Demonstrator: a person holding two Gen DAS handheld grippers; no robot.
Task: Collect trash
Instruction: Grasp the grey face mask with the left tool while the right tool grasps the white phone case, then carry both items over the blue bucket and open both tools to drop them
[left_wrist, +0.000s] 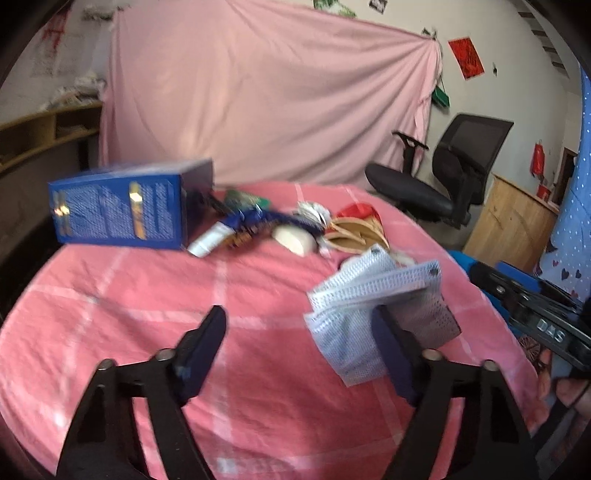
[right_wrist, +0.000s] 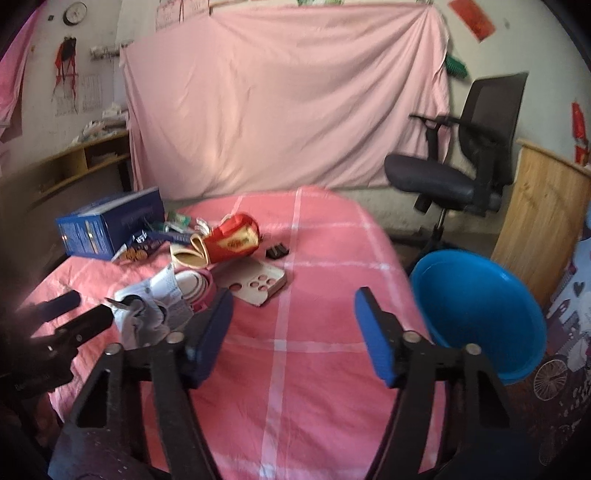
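Note:
A pile of trash lies at the far side of the pink checked tablecloth (left_wrist: 229, 280): a blue box (left_wrist: 122, 206), a red packet (right_wrist: 232, 236), a flat cardboard piece with round holes (right_wrist: 258, 284), and several snack wrappers (left_wrist: 243, 229). My left gripper (left_wrist: 299, 314) is open. A white mesh-patterned wrapper (left_wrist: 354, 295) drapes against its right finger (left_wrist: 391, 350); the left finger is well clear of it. My right gripper (right_wrist: 295, 299) is open over bare cloth with nothing between its fingers. A blue bin (right_wrist: 480, 310) stands just to its right.
A black office chair (right_wrist: 461, 166) stands behind the table on the right, beside a wooden cabinet (right_wrist: 546, 221). A pink sheet (right_wrist: 288, 99) hangs on the back wall. Small black clips (right_wrist: 277, 252) lie near the red packet. Shelves (right_wrist: 74, 162) are at far left.

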